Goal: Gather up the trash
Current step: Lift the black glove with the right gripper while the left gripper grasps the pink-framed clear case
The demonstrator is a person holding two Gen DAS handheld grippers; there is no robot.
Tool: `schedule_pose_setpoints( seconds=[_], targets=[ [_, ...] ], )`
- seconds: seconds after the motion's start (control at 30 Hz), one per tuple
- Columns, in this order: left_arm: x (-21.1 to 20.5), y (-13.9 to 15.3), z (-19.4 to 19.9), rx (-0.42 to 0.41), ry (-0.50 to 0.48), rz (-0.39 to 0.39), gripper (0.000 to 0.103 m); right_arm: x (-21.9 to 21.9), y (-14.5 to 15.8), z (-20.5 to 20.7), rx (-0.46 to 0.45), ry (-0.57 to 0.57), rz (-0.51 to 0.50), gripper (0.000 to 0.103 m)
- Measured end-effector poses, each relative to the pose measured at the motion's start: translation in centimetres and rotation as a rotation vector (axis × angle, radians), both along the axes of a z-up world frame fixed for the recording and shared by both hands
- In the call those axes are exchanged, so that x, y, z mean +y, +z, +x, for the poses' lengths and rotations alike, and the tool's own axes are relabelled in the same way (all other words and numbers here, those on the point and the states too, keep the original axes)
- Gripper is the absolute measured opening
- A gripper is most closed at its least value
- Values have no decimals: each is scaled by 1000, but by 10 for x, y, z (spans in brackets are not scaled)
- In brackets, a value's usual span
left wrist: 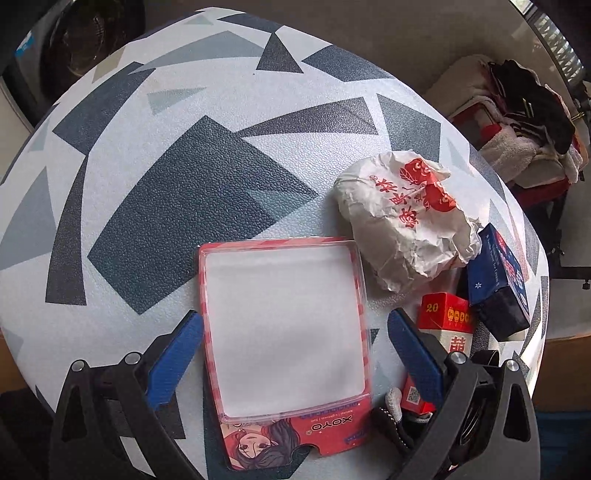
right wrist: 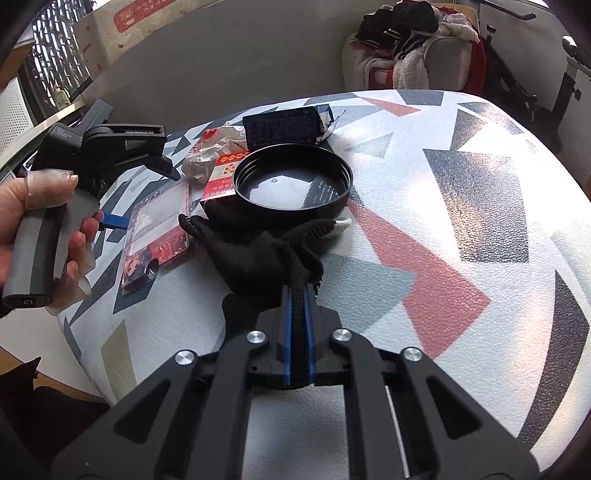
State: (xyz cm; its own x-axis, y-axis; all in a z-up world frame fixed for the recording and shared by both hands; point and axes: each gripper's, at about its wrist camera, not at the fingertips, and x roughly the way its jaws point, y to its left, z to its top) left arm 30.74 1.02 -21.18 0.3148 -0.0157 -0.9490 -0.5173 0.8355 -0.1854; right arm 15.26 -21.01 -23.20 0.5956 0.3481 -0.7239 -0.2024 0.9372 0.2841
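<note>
Meanwhile the left gripper (left wrist: 291, 325) hangs with jaws wide astride an empty blister pack (left wrist: 286, 336) on the counter (left wrist: 155, 155); the right gripper (right wrist: 300, 295) pinches a black glove (right wrist: 258, 251).

Home living space showing: patterned table (right wrist: 461, 192) carrying household litter, chair (right wrist: 439, 62) sitting behind, holding heaped towels and clothes (right wrist: 402, 26) (laundry-like pile).
</note>
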Motion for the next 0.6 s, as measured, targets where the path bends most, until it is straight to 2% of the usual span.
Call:
schedule_pose_setpoints(
  seconds=[0.17, 0.37, 0.43, 0.6],
  targets=[
    [-4, -3, 5, 6, 6, 40, 97, 0, -1, -1, -3, 6, 4, 10],
    [-14, -8, 13, 25, -39, 113, 96, -1, 0, -1, 0, 4, 15, 10],
    [-12, -8, 10, 2, -44, 110, 95, -1, 0, -1, 2, 3, 18, 10],
    [-11, 0, -4, -32, -134, 125, 95, 0, 5, -5, 6, 16, 39, 10]
  ],
)
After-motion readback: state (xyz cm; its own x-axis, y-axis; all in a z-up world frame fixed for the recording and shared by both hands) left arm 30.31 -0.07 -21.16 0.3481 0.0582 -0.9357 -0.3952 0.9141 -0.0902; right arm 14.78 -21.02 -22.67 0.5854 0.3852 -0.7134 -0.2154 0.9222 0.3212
